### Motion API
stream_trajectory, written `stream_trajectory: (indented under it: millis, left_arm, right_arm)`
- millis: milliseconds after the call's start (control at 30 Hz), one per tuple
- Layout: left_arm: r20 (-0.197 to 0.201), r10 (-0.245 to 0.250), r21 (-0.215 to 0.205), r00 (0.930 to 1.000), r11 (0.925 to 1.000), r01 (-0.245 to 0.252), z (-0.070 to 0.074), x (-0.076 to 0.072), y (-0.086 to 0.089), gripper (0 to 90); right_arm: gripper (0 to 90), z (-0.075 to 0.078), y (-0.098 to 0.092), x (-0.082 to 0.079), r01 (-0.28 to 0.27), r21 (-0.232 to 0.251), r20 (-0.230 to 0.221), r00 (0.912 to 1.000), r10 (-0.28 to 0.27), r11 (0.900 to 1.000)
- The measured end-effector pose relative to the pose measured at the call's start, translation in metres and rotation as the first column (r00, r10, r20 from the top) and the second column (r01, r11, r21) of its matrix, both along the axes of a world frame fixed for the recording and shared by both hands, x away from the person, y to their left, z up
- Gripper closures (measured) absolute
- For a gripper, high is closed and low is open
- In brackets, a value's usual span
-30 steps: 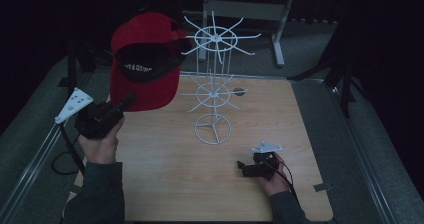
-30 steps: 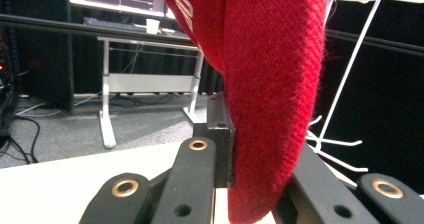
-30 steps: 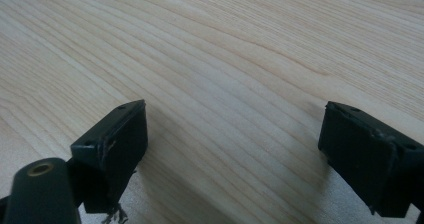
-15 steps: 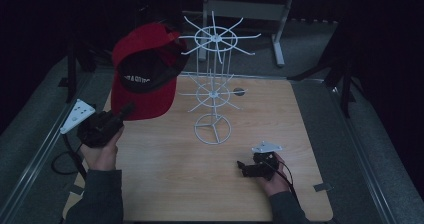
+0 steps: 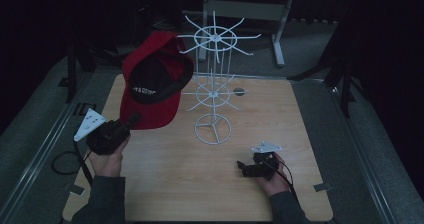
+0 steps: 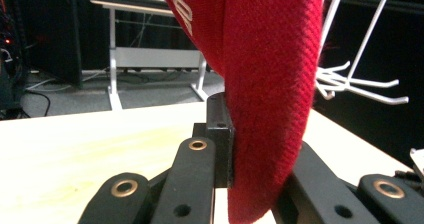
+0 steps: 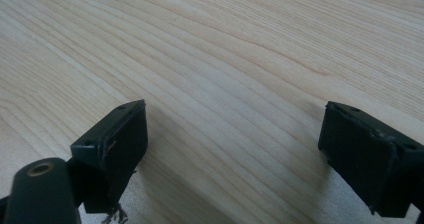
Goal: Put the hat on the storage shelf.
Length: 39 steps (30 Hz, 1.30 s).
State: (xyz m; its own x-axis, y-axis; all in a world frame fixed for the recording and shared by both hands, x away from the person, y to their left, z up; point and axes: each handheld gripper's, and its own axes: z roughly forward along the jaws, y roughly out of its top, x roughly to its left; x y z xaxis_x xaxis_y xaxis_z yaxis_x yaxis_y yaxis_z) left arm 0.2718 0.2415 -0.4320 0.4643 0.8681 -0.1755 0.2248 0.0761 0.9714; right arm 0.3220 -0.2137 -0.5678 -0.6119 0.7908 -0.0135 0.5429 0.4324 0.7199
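Left gripper (image 5: 131,122), at 8 o'clock on the table (image 5: 170,184), is clamped on the red cap's (image 5: 152,84) brim; the cap has been carried closer to the white wire rack (image 5: 214,79), suggesting hanging comes next. At 5 o'clock, right gripper (image 5: 243,168) is rested with jaws apart.

White wire rack (image 5: 214,84) mid-table
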Motion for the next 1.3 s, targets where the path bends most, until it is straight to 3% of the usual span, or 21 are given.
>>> stream_trajectory:
  millis: [267,467,700,900,1300]
  left_arm:
    - [0.010,-0.019,0.002,0.9998,0.9998,0.019,-0.008,-0.002,-0.004,84.1]
    - [0.026,-0.037,-0.002,0.9990,0.9993,0.037,-0.008,-0.003,-0.005,76.7]
    - [0.028,-0.024,0.003,0.9993,0.9997,0.024,-0.007,-0.003,-0.006,69.2]
    - [0.010,-0.010,0.003,0.9999,0.9999,0.010,-0.011,-0.003,-0.005,55.7]
    - [-0.035,0.018,0.007,0.9992,0.9998,-0.018,-0.018,0.002,-0.002,44.9]
  right_arm:
    - [12.1,0.000,0.000,0.000,0.000,0.000,0.000,1.0000,0.000,1.000]
    - [12.1,0.000,0.000,0.000,0.000,0.000,0.000,1.0000,0.000,1.000]
    - [12.2,0.000,0.000,0.000,0.000,0.000,0.000,1.0000,0.000,1.000]
    - [12.1,0.000,0.000,0.000,0.000,-0.001,0.000,1.0000,0.000,1.000]
    - [12.1,0.000,0.000,0.000,0.000,-0.001,-0.001,1.0000,0.000,1.000]
